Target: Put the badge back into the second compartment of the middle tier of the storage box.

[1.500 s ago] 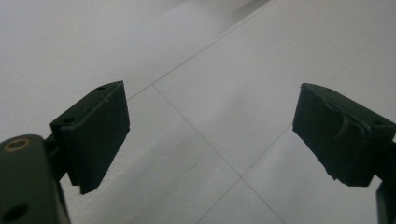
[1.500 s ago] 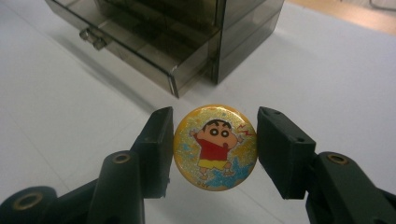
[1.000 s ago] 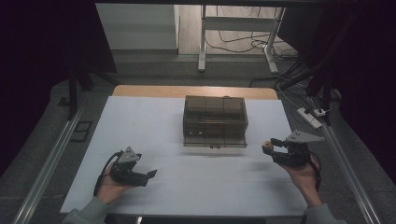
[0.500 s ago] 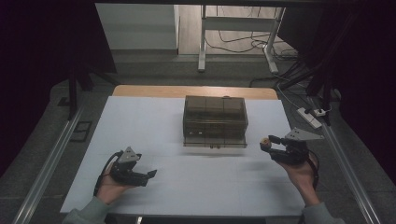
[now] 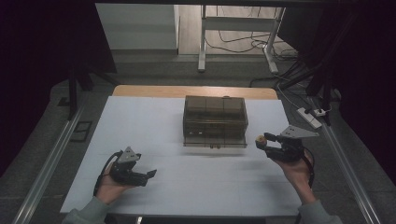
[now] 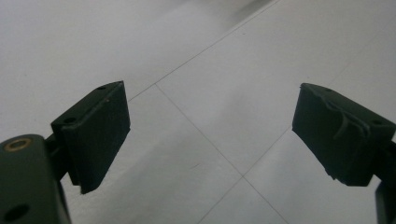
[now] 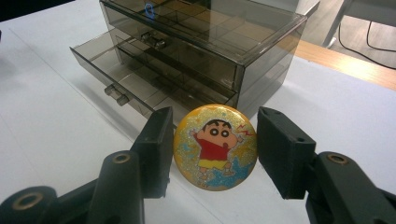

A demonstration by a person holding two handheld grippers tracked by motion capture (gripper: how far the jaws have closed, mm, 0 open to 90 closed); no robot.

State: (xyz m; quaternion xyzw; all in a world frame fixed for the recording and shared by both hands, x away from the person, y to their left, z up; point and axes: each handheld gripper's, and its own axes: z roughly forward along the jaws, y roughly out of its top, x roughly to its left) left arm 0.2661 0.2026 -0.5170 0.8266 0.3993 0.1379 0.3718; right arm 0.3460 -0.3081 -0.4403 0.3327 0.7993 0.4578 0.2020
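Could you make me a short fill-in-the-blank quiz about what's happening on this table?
1. The right gripper is shut on a round yellow cartoon ____.
2. The smoky transparent plastic drawer box has its bottom drawer pulled ____.
3. The left gripper has its fingers spread ____ with nothing between them.
4. The box stands on a ____ tabletop.

Missing words: badge; open; open; white
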